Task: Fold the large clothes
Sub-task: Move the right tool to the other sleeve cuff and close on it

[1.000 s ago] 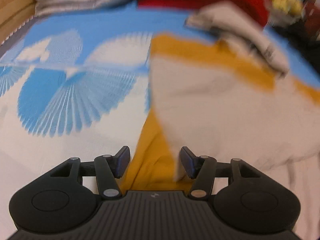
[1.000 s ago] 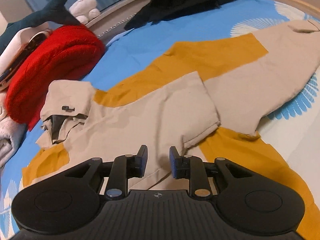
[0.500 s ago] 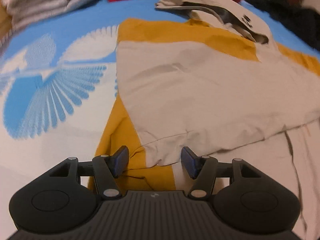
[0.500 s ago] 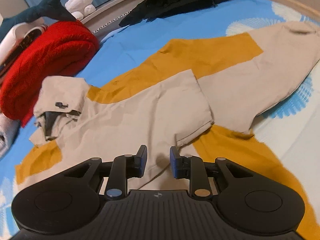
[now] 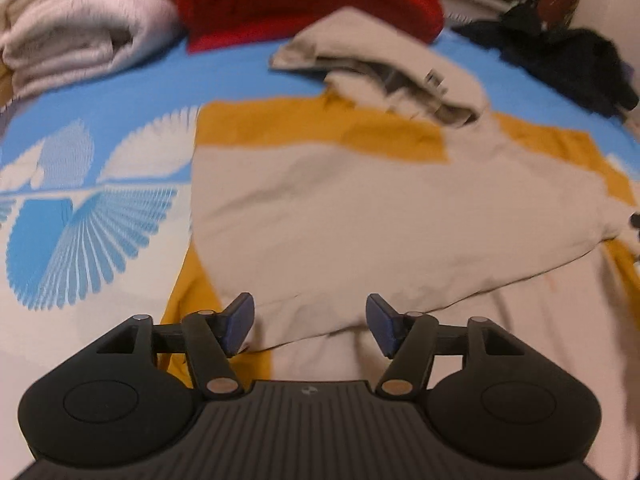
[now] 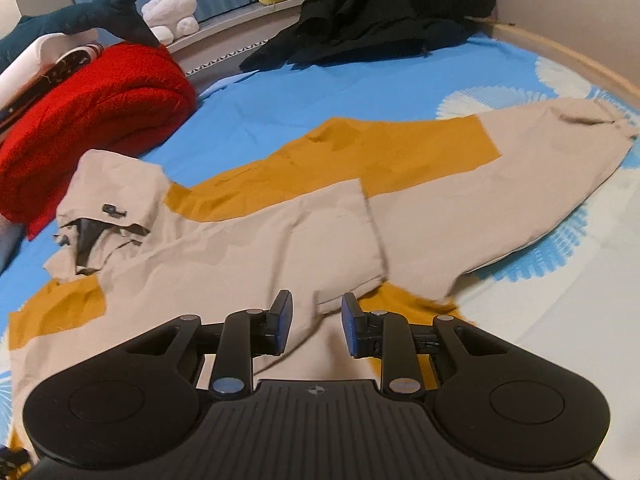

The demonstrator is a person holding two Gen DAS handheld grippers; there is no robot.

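Underneath, blue fan-print bedsheet (image 6: 360, 80)

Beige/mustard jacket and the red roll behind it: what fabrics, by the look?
Jacket: looks like a thin woven cotton or cotton blend, matte, judging by its flat lie and fine sharp creases. Red roll: seems fleece or boucle knit, going by the fuzzy, nubby pile and thick soft bulk. Neither is certain from these views.

The jacket (image 6: 256, 248) is matt woven cloth, lightly creased. Beside its hood, the red blanket (image 6: 92, 120) looks fuzzy. The bedsheet (image 6: 360, 92) beneath is smooth printed cotton-like cloth.
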